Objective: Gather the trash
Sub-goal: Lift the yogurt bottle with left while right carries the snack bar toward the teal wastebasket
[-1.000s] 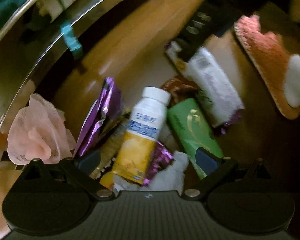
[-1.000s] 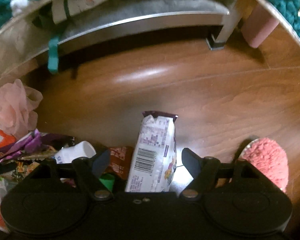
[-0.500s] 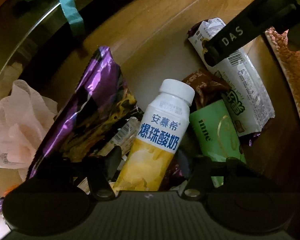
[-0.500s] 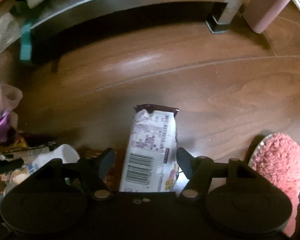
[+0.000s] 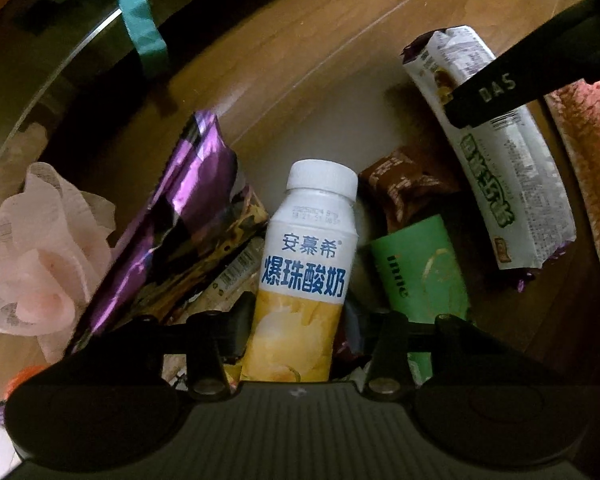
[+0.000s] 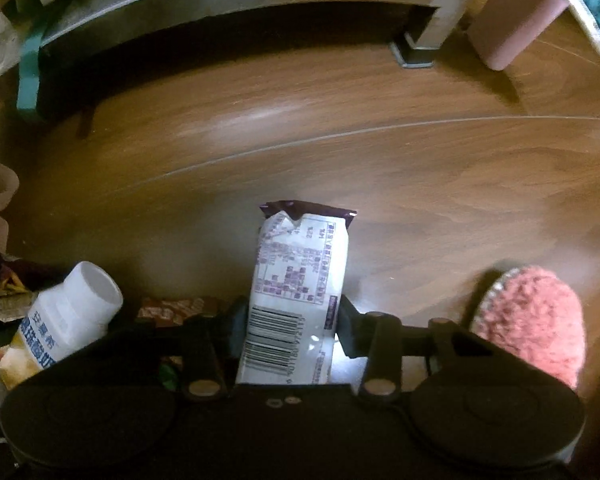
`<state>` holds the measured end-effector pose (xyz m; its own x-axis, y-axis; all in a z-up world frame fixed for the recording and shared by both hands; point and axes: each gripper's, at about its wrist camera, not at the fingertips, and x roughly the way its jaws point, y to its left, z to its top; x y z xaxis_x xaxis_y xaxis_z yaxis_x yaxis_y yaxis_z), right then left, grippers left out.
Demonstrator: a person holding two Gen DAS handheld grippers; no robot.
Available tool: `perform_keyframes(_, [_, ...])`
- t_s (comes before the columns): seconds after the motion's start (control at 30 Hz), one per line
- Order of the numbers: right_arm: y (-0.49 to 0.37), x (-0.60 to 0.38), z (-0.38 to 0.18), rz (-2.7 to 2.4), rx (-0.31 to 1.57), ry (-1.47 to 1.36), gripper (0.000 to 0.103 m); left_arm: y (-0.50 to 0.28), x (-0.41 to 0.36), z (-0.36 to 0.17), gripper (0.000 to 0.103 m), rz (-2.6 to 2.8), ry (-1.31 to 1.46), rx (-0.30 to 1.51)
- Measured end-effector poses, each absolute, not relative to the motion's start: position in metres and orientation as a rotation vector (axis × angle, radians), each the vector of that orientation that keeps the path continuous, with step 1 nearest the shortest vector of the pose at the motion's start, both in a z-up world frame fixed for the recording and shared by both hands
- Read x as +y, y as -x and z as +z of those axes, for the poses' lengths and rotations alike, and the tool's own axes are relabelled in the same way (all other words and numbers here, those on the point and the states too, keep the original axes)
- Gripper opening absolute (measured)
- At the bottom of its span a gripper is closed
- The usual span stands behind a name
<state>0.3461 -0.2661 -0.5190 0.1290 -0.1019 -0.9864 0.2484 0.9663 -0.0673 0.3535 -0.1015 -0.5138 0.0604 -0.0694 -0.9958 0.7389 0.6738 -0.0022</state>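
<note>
While both grippers are pointing down at a heap of litter on a wooden floor (image 6: 380,152), each one is closing around its own piece of trash. The left gripper (image 5: 298,320) is narrowing its tongs around the lower body of a yogurt drink bottle (image 5: 306,276), and the fingers look to be touching or nearly touching its yellow sides. The right gripper (image 6: 290,320) is closing on a white snack packet (image 6: 300,280), whose barcode end is sitting between the tongs, which seem to be just meeting its edges.

To do this step well, each squeeze should probably finish firmly before lifting: the bottle is smooth and rounded and could slip, while the soft packet may crumple or slide out.

The bottle is lying in the middle of the pile, white capped, with blue Chinese lettering above a yellow band. Beside it are lying a crinkled purple foil wrapper (image 5: 172,216), a green pack (image 5: 420,272), a brown wrapper (image 5: 404,192) and crumpled pink tissue (image 5: 40,260). The packet is lying just to the bottle's right, near a fuzzy coral slipper (image 6: 532,320).
</note>
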Motion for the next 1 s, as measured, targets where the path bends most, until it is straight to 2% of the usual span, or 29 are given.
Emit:
perform_keyframes(0.2, [-0.335,-0.264,-0.468,-0.263,1.386,-0.102,0.042,-0.354,-0.091,-0.463,0.041,-0.646,-0.51,1.429])
perform_keyframes(0.53, [-0.311,-0.258,-0.34,-0.185,1.247,-0.136,0.042,-0.355,-0.075,-0.334,0.04,-0.499,-0.304,1.425])
perform_keyframes(1.0, [-0.252,-0.221,-0.115,0.073,0.884,-0.101,0.042,-0.318,-0.033,-0.1,0.04,-0.318,-0.107,1.046])
